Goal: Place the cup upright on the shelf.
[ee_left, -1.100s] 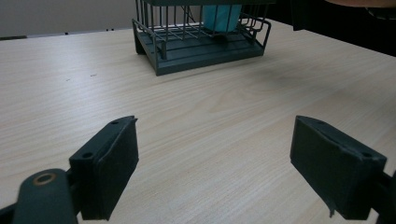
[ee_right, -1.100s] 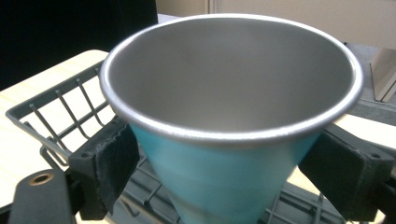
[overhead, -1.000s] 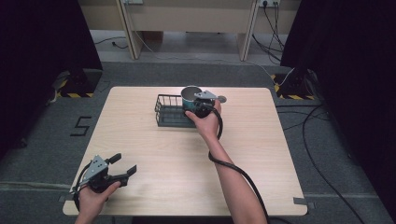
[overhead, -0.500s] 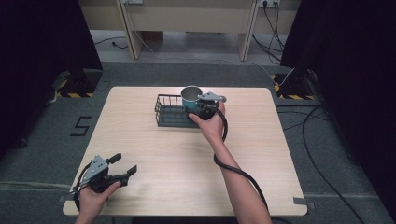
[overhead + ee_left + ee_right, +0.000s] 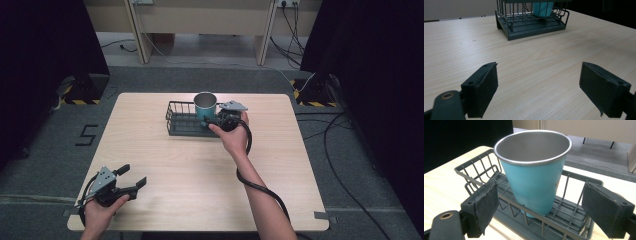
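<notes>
A teal metal cup [image 5: 204, 104] [image 5: 534, 177] stands upright in the right end of a dark wire basket [image 5: 182, 122] [image 5: 474, 170] at the table's far middle. My right gripper [image 5: 214, 121] [image 5: 540, 187] is open just outside the basket's near right corner, with its jaws on either side of the cup and clear of it. Near the table's front left corner my left gripper [image 5: 132, 177] [image 5: 539, 67] is open over bare wood with nothing between its jaws. From there the basket [image 5: 531, 25] and cup [image 5: 542, 8] show far ahead.
The light wooden table [image 5: 200, 175] stands on grey floor. Cables [image 5: 345, 150] lie on the floor to the right, and dark curtains hang on both sides. The right gripper's black cable [image 5: 255, 185] runs along the forearm.
The right gripper has drawn back a little toward the person, away from the cup, which stays standing in the basket. The left gripper has not moved.
</notes>
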